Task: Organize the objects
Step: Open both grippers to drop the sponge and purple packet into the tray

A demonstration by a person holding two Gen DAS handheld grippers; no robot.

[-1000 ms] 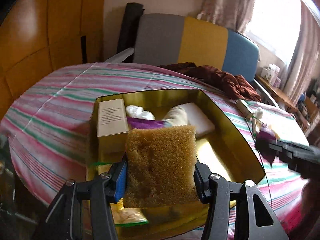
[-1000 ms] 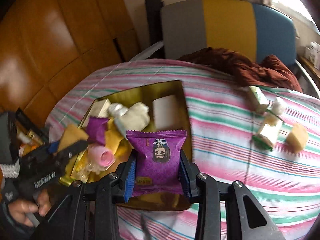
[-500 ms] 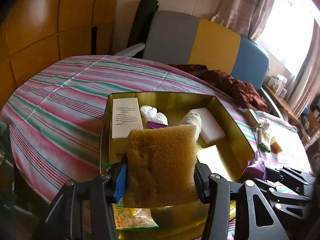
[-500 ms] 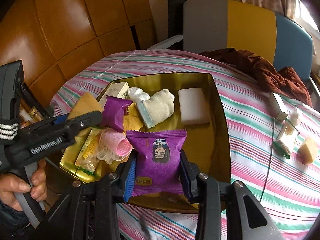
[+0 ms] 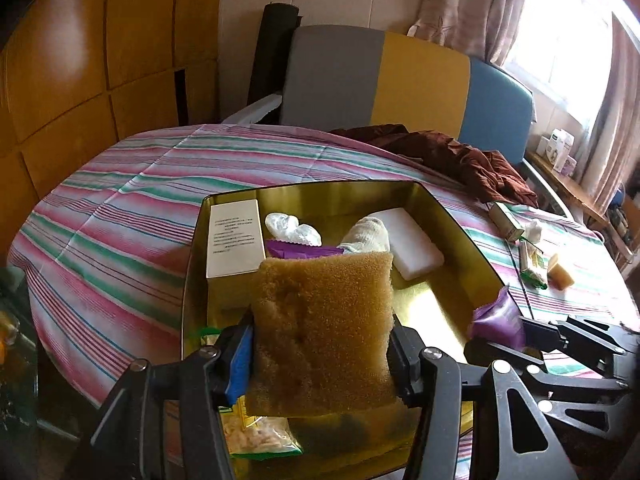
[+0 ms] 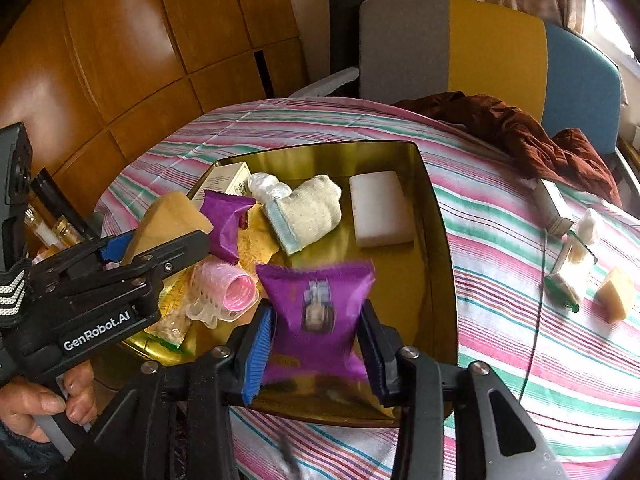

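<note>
My left gripper (image 5: pixel 320 360) is shut on a brown sponge (image 5: pixel 322 328) and holds it over the near left part of the gold tray (image 5: pixel 452 220). It also shows in the right wrist view (image 6: pixel 168 224). My right gripper (image 6: pixel 316 344) has its fingers spread a little apart from a purple snack packet (image 6: pixel 316 312), which is blurred and tilted between them over the tray's (image 6: pixel 436 248) near edge. The tray holds a white box (image 5: pixel 234 236), a second purple packet (image 6: pixel 224 224), a rolled sock (image 6: pixel 308 212), a white bar (image 6: pixel 380 208) and pink rollers (image 6: pixel 228 292).
On the striped tablecloth right of the tray lie a small box (image 6: pixel 554 208), white bits (image 6: pixel 588 224), a green-tipped tube (image 6: pixel 568 280) and a sponge cube (image 6: pixel 616 294). A brown cloth (image 6: pixel 520 132) lies at the back before a grey, yellow and blue chair (image 6: pixel 480 44).
The right gripper's fingers have spread, and the purple packet now looks blurred and tilted between them. Both grippers have drawn a little nearer over the tray. The left still holds the sponge.
</note>
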